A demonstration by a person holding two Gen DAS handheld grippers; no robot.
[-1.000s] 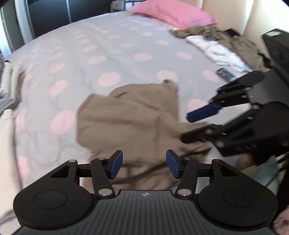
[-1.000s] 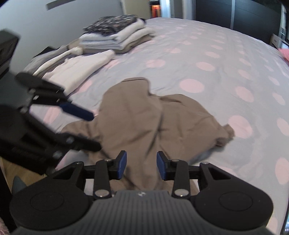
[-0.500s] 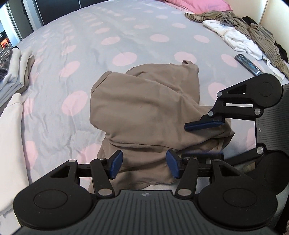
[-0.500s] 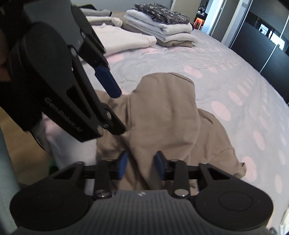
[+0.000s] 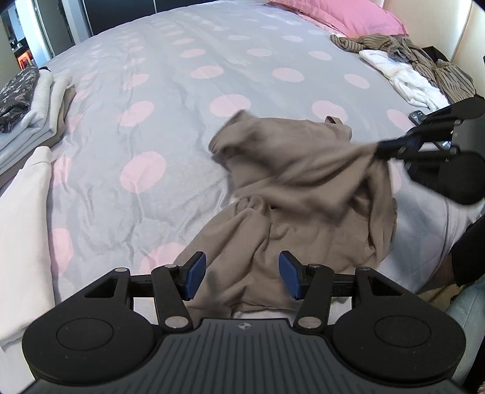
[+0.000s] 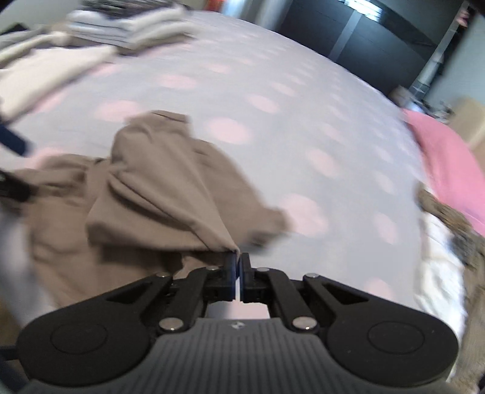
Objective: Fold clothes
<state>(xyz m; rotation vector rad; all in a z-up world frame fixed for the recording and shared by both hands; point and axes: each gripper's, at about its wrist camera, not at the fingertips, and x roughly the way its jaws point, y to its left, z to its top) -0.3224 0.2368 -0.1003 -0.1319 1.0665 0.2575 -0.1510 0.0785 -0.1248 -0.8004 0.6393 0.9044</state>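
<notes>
— Right gripper [image 6: 237, 266] state?
— Pressed together on a corner of the tan garment [image 6: 157, 194], cloth pulled taut off the pinch point. Left wrist view shows the same: fabric stretched up to the closed tips at the right side of the frame.

— Left gripper [image 5: 242, 278]?
— Spread wide, blue pads [image 5: 194, 274] apart, nothing between them. It hovers over the near hem of the garment; can't tell if it's touching.

— Where's the garment?
— On the bed [image 5: 169, 91], near the close edge, crumpled — one part raised by the right gripper, the rest bunched on the grey cover with pink dots.

— Other stuff?
— Folded stack [image 5: 33, 100] at the far left of the bed, dark patterned piece on top. White folded piece [image 5: 21, 212] nearer, left edge. Pink pillow [image 5: 342, 18] at the head. Striped brown clothes [image 5: 409, 51] and a white item [image 5: 400, 78] in a loose heap on the right side. Small dark remote-like thing [image 5: 417, 115] just beside that heap — partly hidden by the right gripper. Right wrist view is motion-blurred, so detail there is poor.
</notes>
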